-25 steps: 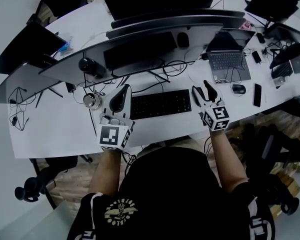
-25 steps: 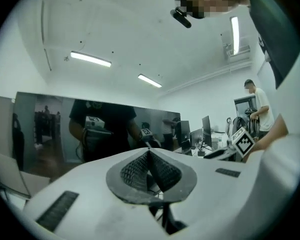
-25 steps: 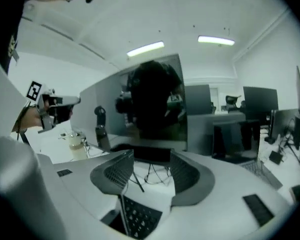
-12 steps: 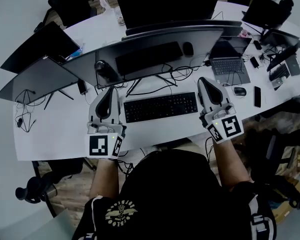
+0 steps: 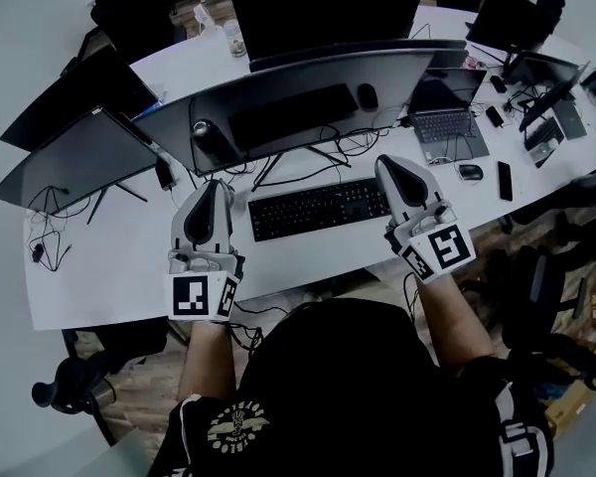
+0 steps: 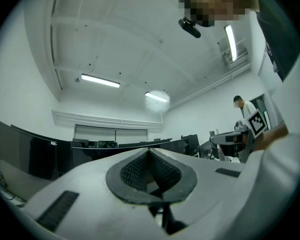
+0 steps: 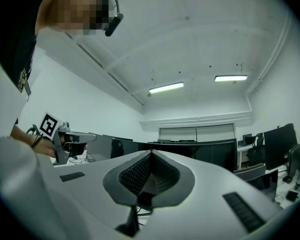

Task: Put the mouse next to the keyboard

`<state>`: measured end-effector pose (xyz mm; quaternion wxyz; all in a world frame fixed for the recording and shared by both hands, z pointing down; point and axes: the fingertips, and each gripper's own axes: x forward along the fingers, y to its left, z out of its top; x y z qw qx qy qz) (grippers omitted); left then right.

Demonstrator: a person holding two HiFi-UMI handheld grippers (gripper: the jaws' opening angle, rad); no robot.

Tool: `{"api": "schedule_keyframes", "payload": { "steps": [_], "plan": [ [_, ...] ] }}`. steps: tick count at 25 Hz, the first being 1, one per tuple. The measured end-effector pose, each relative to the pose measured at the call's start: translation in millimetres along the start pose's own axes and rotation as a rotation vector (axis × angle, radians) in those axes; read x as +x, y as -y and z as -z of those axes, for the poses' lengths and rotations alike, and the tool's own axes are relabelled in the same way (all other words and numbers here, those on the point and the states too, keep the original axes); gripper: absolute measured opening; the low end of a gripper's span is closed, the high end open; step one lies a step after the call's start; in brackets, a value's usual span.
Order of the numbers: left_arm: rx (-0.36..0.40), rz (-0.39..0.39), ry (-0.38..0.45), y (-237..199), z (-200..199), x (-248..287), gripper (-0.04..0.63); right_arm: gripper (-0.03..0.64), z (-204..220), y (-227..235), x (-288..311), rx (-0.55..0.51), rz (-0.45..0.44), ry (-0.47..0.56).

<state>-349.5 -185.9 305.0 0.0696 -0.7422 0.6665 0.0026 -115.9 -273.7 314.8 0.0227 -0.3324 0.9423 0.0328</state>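
At the left end of the white desk [image 5: 109, 278], two dark monitors [image 5: 74, 162] lean side by side, with loose cables [image 5: 38, 251] in front of them. The left gripper [image 5: 209, 193] hangs over the desk just left of the keyboard [image 5: 316, 208]; its jaws are pressed together with nothing between them. Behind the keyboard a wide curved monitor [image 5: 397, 78] spans the middle, and black wires [image 5: 323, 157] and its stand legs fill the strip between screen and keys. On its grey face sit a dark keyboard shape [image 5: 293, 115] and, just right of that, a small dark oval [image 5: 367, 95]; whether these are reflections or real things cannot be told. The right gripper [image 5: 390, 170], its jaws also closed and empty, hovers at the keyboard's right end and covers the desk beside it. Further right stands an open laptop [image 5: 447, 117]. The mouse [image 5: 469, 172] lies just in front of it, apart from the keyboard, with the right gripper between them in the head view. A phone [image 5: 504, 180] lies just right of the mouse.
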Motion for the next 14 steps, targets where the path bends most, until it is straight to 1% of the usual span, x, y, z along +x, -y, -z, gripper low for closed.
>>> {"api": "schedule_keyframes", "payload": {
  "steps": [4,6,9,14],
  "plan": [
    [-0.017,0.012,0.061,-3.1,-9.2,-10.9,0.000,0.000,3.5,-6.5,-1.9,-0.006,0.006,-0.020],
    [-0.029,0.020,0.078,-4.1,-10.3,-13.7,0.000,0.000,4.9,-8.7,-2.1,-0.011,0.009,-0.029],
    [-0.050,0.022,0.065,-6.6,-5.7,-14.5,0.000,0.000,4.6,-11.6,-2.4,-0.018,0.014,-0.036],
    [-0.004,0.016,0.028,-3.0,-1.3,-11.1,0.000,0.000,1.5,-10.3,-4.6,-0.022,0.016,-0.038]
  ]
}}
